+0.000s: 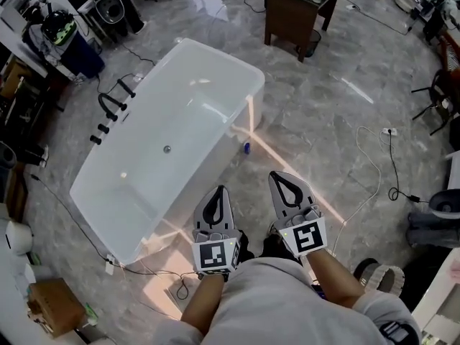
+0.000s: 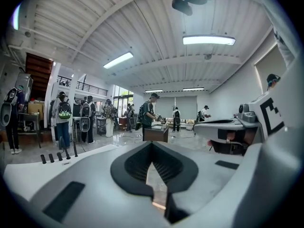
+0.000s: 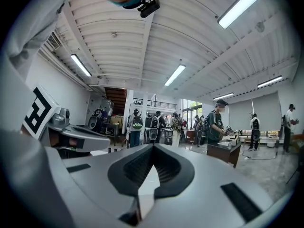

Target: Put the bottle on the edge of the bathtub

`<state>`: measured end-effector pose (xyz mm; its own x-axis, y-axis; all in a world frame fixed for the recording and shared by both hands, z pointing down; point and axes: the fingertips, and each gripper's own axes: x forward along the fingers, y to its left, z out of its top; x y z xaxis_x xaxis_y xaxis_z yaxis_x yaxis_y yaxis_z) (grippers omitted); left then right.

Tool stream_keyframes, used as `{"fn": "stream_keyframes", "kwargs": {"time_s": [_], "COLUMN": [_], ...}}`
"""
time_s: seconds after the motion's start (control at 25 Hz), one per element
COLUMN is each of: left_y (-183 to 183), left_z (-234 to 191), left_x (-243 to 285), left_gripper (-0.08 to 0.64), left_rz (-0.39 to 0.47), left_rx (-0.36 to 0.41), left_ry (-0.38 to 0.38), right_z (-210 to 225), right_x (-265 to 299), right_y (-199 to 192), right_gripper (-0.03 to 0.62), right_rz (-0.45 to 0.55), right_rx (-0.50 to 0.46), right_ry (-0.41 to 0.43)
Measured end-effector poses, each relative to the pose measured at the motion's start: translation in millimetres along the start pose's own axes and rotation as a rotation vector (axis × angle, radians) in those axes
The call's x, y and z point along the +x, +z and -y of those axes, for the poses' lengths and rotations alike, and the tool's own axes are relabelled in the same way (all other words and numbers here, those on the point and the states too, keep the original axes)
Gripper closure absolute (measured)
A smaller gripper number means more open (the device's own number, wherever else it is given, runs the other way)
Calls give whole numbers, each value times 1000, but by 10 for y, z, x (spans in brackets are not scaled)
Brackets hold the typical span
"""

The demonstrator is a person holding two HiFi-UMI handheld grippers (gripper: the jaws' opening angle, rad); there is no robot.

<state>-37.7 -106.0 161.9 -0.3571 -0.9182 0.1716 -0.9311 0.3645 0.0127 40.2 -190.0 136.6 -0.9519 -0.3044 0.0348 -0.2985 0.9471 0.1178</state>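
The white bathtub (image 1: 215, 70) stands empty on the marble floor, left of centre in the head view. A small blue and white object (image 1: 245, 147), possibly the bottle, lies on the floor against the tub's near right side. My left gripper (image 1: 218, 190) and right gripper (image 1: 281, 175) are held side by side close to my body, pointing forward, well short of the tub. Both are shut with nothing between the jaws. The left gripper (image 2: 152, 144) view and the right gripper (image 3: 153, 147) view look level across the room; neither shows the tub or the bottle.
Black tap fittings (image 1: 108, 110) stand at the tub's left rim. A dark wooden desk (image 1: 291, 13) is at the back. White and black cables (image 1: 381, 171) run over the floor at right. A cardboard box (image 1: 54, 304) sits at lower left. Several people (image 2: 61, 120) stand across the room.
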Motion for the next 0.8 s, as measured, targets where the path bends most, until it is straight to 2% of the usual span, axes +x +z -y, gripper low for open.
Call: {"fn": "stream_keyframes", "kwargs": {"time_s": [0.8], "left_y": [66], "left_z": [19], "left_x": [303], "left_gripper": [551], "left_rz": [21], "left_rx": [14], "left_ry": [-24], "right_z": [263], "right_x": [67], "right_y": [-19], "right_gripper": [588], "right_rz": [0], "right_rx": [-2], "right_ry": [-44]}}
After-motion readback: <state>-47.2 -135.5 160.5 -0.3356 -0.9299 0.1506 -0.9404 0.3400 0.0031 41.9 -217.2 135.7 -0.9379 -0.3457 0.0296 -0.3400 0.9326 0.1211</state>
